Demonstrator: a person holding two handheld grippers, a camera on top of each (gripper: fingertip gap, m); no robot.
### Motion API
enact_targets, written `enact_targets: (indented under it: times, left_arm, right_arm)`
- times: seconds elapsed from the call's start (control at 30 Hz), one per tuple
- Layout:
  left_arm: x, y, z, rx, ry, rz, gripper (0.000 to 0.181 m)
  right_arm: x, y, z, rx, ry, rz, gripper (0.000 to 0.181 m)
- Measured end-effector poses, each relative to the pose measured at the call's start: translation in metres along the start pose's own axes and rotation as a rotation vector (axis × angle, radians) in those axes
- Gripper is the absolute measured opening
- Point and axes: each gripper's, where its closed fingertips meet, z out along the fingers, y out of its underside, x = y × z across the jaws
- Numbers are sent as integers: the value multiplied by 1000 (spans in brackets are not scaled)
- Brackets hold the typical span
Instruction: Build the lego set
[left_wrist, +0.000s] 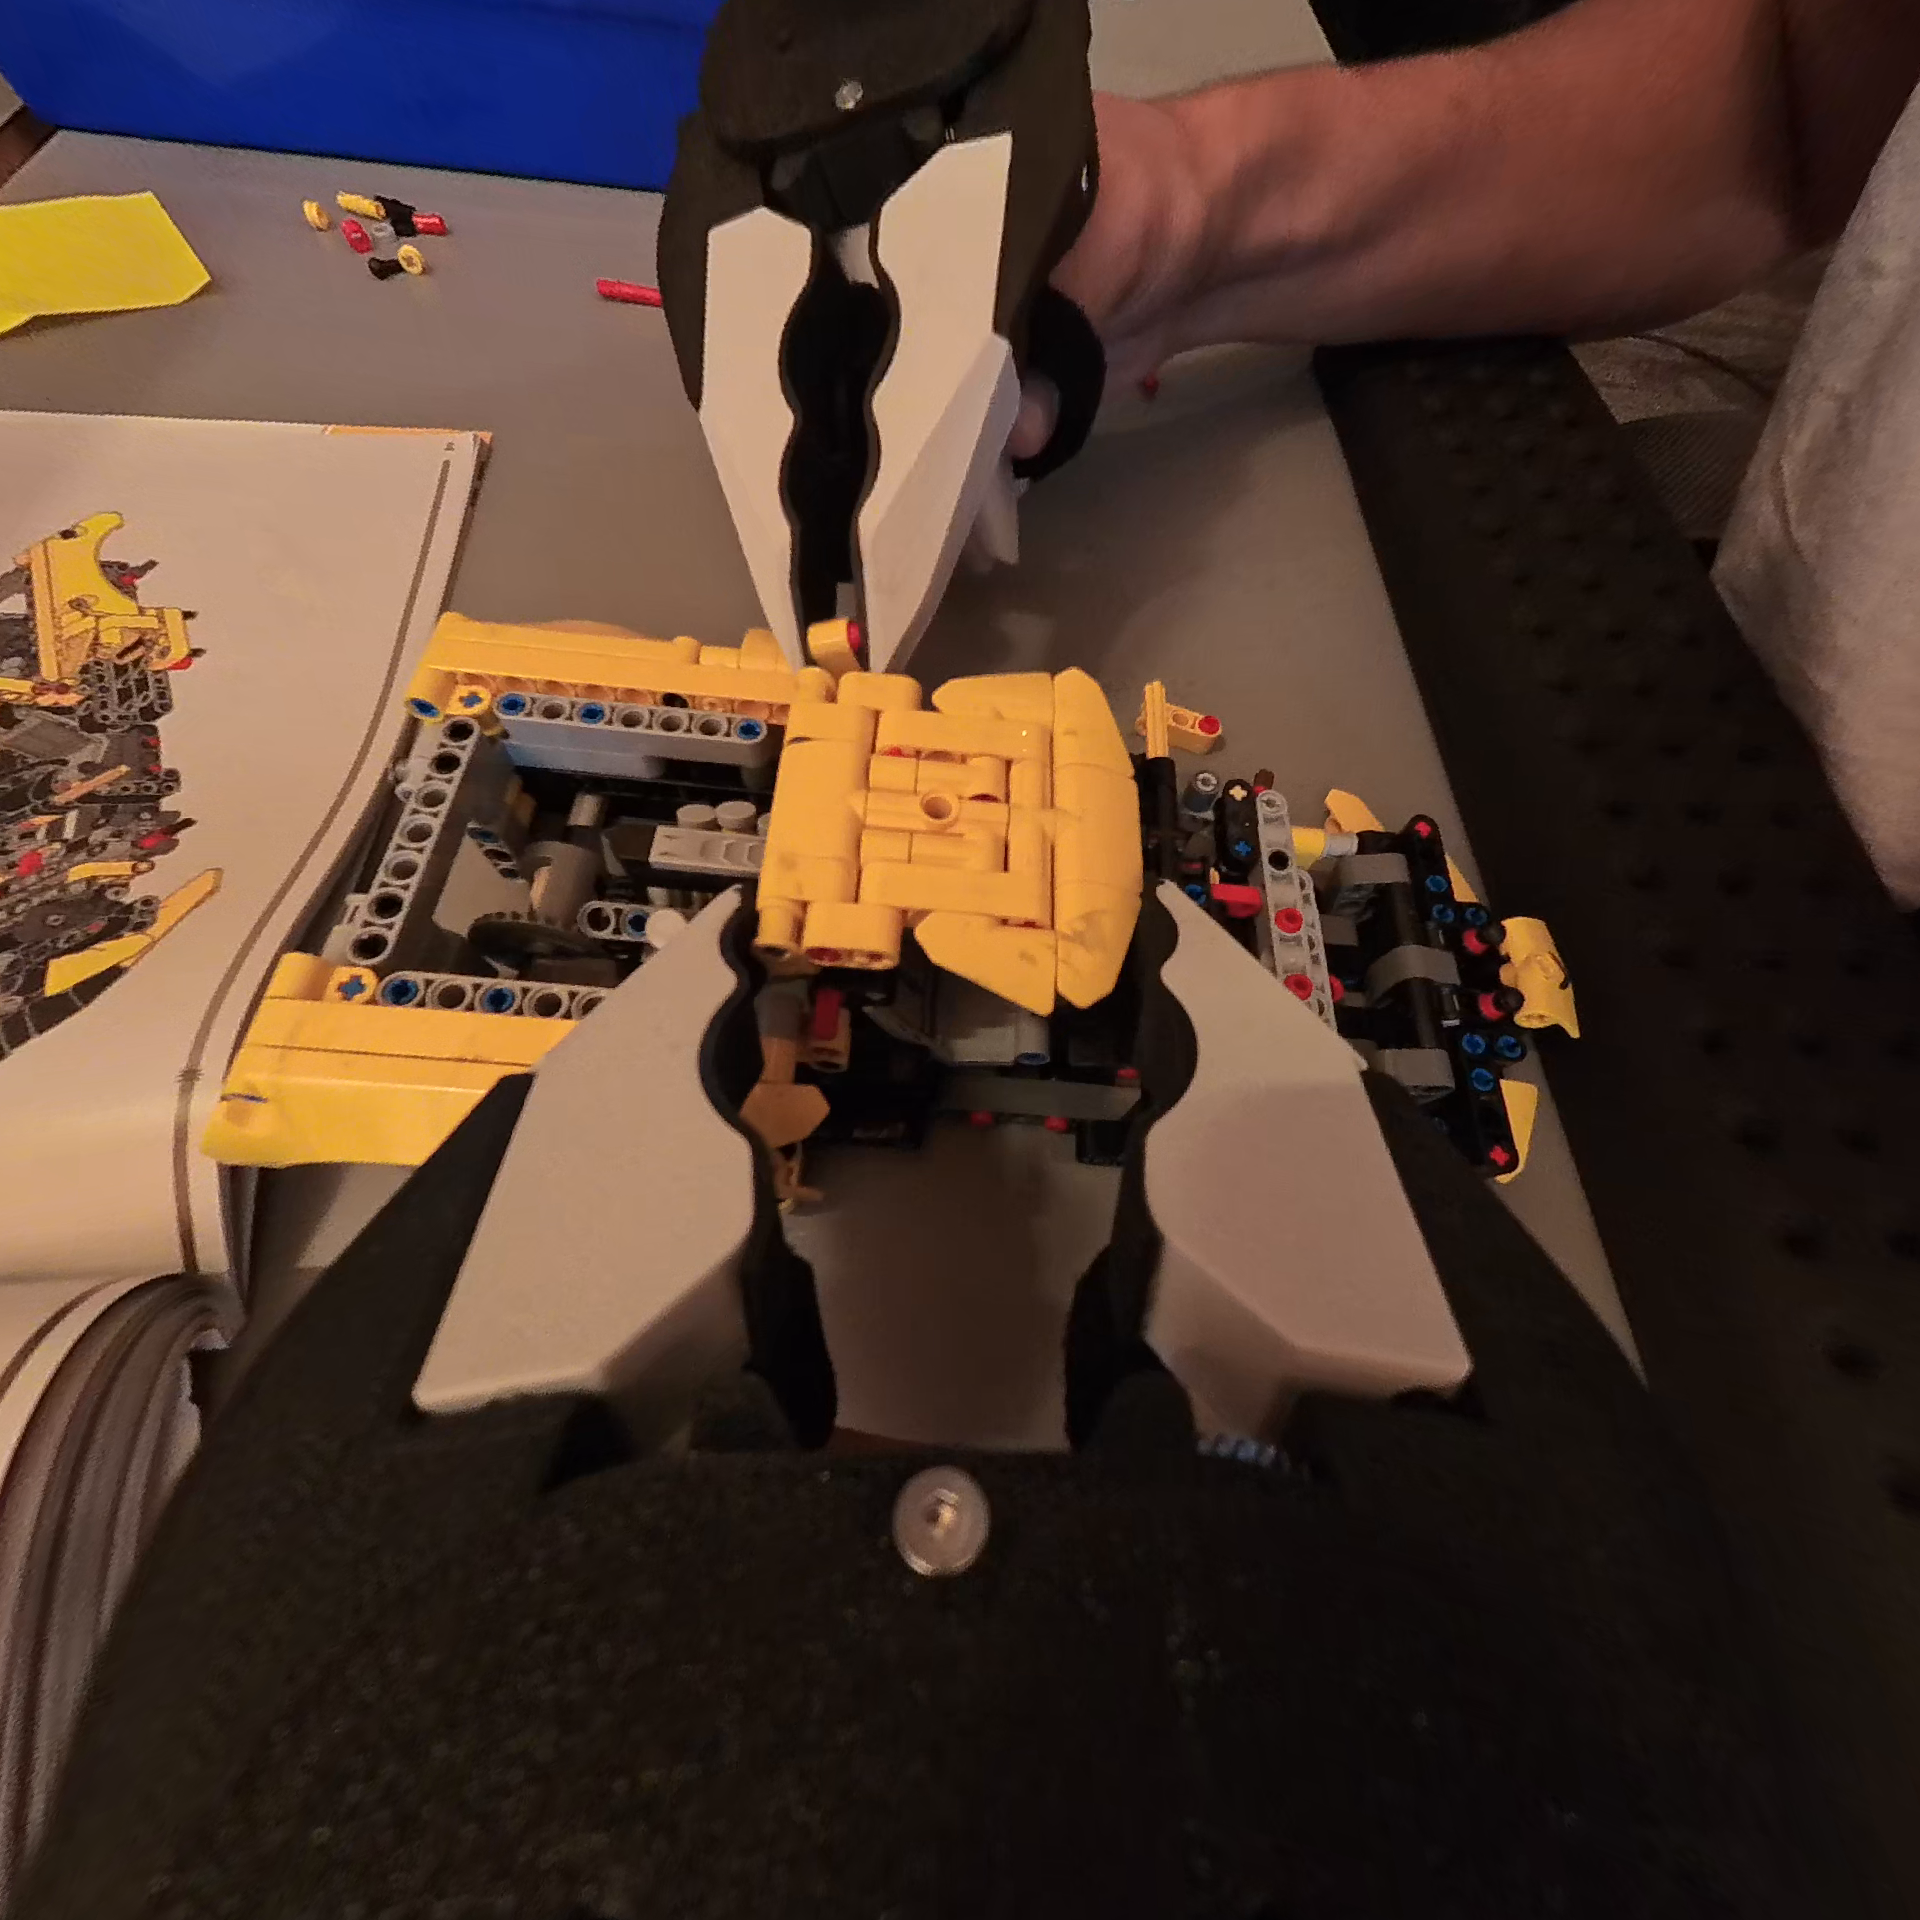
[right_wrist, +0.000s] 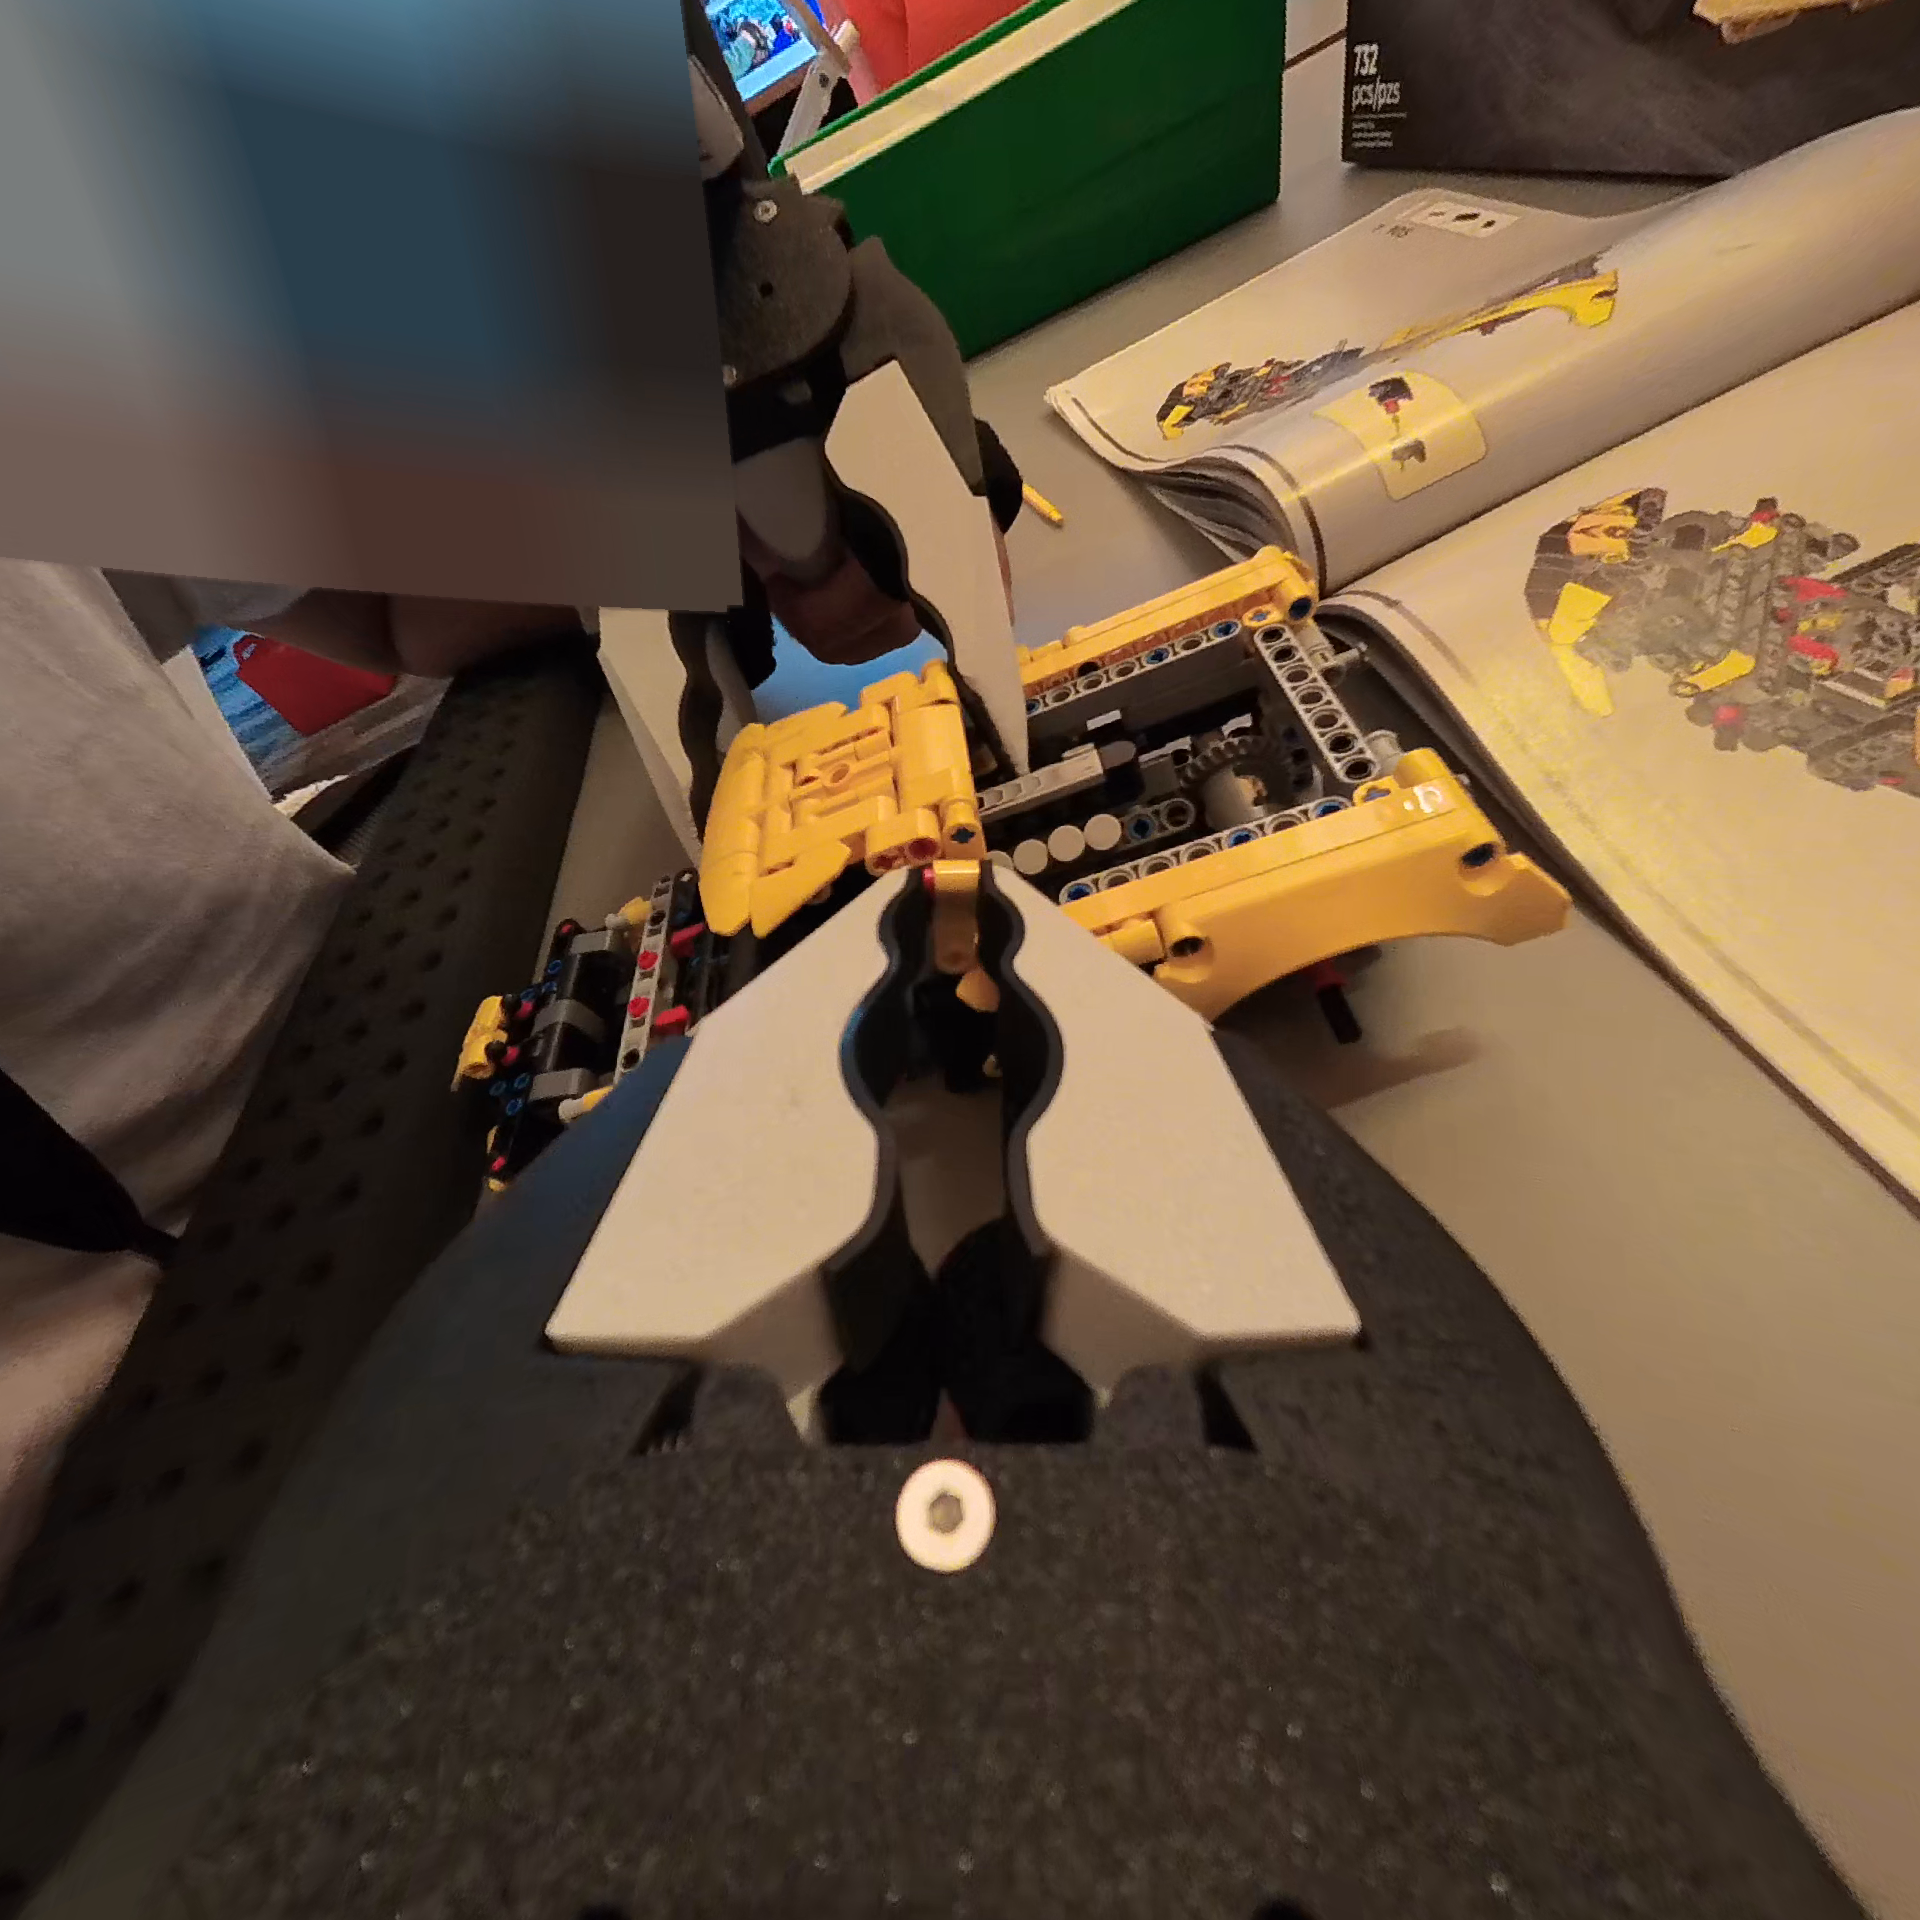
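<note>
1. While the yellow vehicle model lies part-built on the grey table, the left gripper stands spread wide around its roof panel; loose pins remain unused.
2. Only the right wrist view shows the right gripper clamped on a yellow connector beside the chassis, plus the green bin.

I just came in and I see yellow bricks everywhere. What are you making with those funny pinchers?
A person is building a yellow lego car on a grey table, with a tool in each hand. The right tool pinches a small yellow piece and holds it at the edge of the car's yellow roof. The left tool is open around the roof. The open instruction book lies beside the car.
</note>
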Motion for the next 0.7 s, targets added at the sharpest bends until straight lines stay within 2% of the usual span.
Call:
enact_targets:
  times: [0.7]
  left_arm:
    - [1,0,1,-29,-14,-26,72]
  right_arm:
    - [4,3,0,3,-12,101,9]
